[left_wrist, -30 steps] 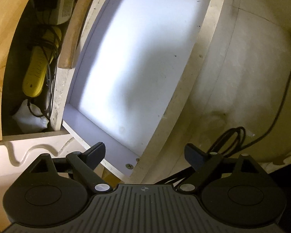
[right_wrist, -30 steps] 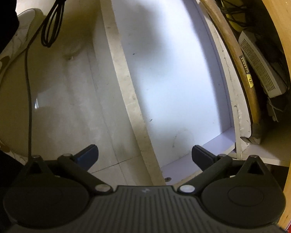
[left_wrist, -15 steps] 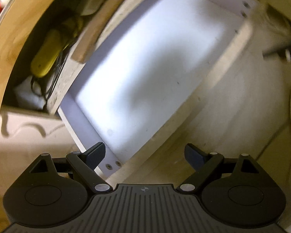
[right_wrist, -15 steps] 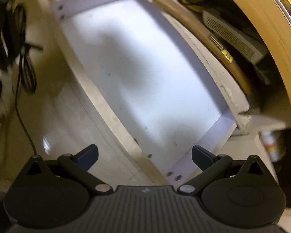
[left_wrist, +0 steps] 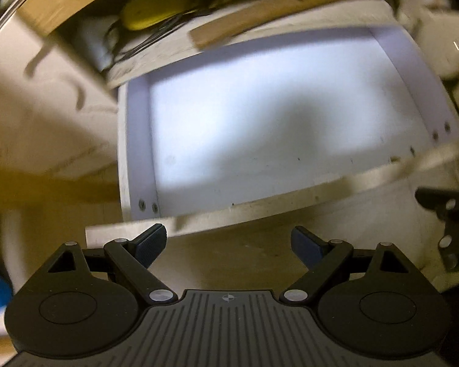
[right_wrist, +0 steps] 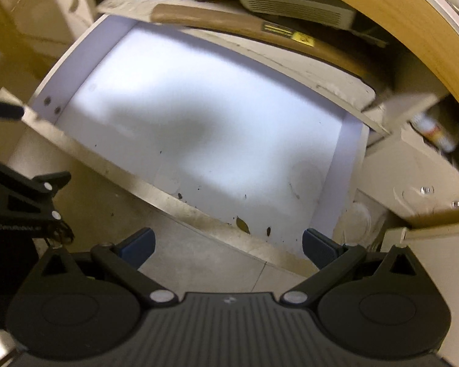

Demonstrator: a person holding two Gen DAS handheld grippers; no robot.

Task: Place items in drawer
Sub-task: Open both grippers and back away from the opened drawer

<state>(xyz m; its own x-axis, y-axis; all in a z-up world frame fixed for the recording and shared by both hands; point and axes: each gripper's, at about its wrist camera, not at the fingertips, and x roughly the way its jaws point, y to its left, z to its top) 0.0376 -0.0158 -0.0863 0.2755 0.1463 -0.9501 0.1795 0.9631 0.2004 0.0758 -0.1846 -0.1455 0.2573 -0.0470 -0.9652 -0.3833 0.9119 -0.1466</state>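
Note:
An open white drawer [left_wrist: 137, 153] is pulled out under a wooden desk; its white floor holds only specks and a dry leaf [right_wrist: 243, 224]. It also shows in the right wrist view [right_wrist: 333, 183]. My left gripper [left_wrist: 229, 244] is open and empty, just in front of the drawer's front panel. My right gripper [right_wrist: 228, 244] is open and empty, over the drawer's front right corner. A wooden hammer handle [left_wrist: 260, 21] lies along the drawer's back edge, also in the right wrist view [right_wrist: 229, 24].
Behind the drawer lie a yellow device with black cables [left_wrist: 159, 9] and a white box with vents [right_wrist: 296, 7]. A can [right_wrist: 434, 128] lies at the right. The other gripper shows at the edge of each view [left_wrist: 449, 214] [right_wrist: 21, 202]. The floor is pale tile.
Both wrist views have swung round, so the drawer now lies crosswise ahead instead of running away lengthwise. Both grippers stay open and empty.

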